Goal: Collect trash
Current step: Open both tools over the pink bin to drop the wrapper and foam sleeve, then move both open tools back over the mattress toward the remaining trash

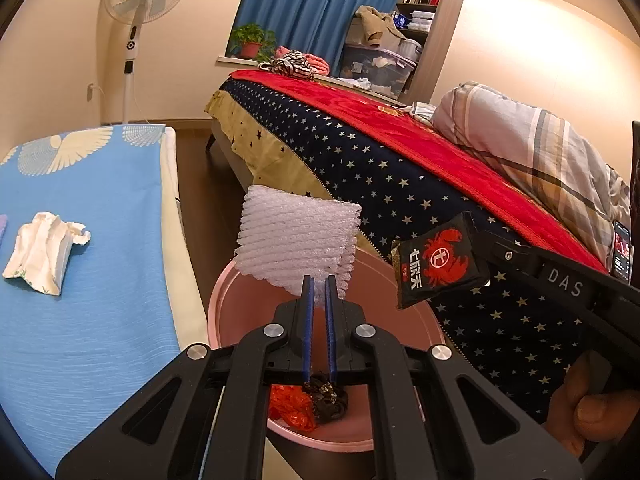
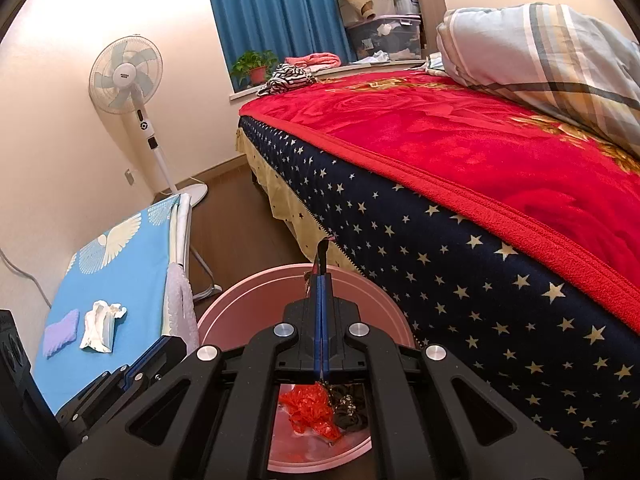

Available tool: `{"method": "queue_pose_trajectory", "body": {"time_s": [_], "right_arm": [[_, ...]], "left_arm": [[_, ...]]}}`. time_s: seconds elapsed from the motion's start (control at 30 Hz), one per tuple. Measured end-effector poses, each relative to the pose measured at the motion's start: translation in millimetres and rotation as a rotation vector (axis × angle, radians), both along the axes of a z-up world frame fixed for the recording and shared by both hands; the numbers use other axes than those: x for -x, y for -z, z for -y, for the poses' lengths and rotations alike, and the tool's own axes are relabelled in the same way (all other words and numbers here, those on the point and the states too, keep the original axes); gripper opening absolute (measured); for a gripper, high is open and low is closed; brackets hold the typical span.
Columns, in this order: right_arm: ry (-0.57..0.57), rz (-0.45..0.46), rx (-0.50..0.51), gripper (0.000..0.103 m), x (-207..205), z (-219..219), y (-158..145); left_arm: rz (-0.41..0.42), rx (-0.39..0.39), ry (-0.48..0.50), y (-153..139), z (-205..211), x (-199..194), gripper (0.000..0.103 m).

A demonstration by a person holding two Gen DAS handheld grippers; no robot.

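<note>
My left gripper [image 1: 319, 280] is shut on a white foam net sheet [image 1: 296, 240], holding it upright over the pink bin [image 1: 224, 304]. My right gripper [image 2: 322, 280] is shut on a black snack wrapper with a red crab print [image 1: 436, 264], which shows edge-on [image 2: 321, 256] in the right wrist view, also above the pink bin [image 2: 216, 312]. A crumpled red plastic bag [image 2: 308, 408] and a black scrap [image 2: 350, 410] lie inside the bin. On the blue-covered table [image 1: 80, 320] are a crumpled white paper [image 1: 44, 252] and a purple pad [image 2: 60, 338].
The bed with its star-print side [image 2: 460, 280] and red blanket runs close along the bin's right. The blue table [image 2: 120, 272] stands on the left, with a strip of wooden floor between. A standing fan [image 1: 140, 0] is by the far wall. A phone [image 1: 622, 252] lies on the bed.
</note>
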State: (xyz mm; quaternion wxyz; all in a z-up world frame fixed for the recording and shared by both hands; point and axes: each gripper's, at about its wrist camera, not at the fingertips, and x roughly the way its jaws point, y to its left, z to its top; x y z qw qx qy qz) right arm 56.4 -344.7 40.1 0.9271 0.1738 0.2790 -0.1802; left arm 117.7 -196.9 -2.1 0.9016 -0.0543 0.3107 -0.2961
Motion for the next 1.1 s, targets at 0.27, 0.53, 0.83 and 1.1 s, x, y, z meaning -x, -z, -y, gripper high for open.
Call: {"method": "queue_pose_trajectory", "body": {"time_s": [0.27,0.53,0.83,1.1], "right_arm": [[0.01,-0.025,-0.024,0.02,1.6,2.0,3.0],[0.009,-0.018,-0.018,0.042,13.8,-4.2,-3.0],[-0.042,0.003,-0.005,0.046,20.2,-32.7,-15.0],[-0.136,0.009,-0.014,0.046,7.7,-75.6,-13.2]], "left_arm": [[-0.01,-0.004,-0.032,-3.1,-9.6,0.2,0.026],[0.015,0.003,-0.075,-16.9,-28.4,8.9,0.027],[0.046,0.01,-0.142,-31.7,-64.8,20.1,0.027],[0.063,0.005,-0.234,-34.4,-105.2,25.1,0.027]]}}
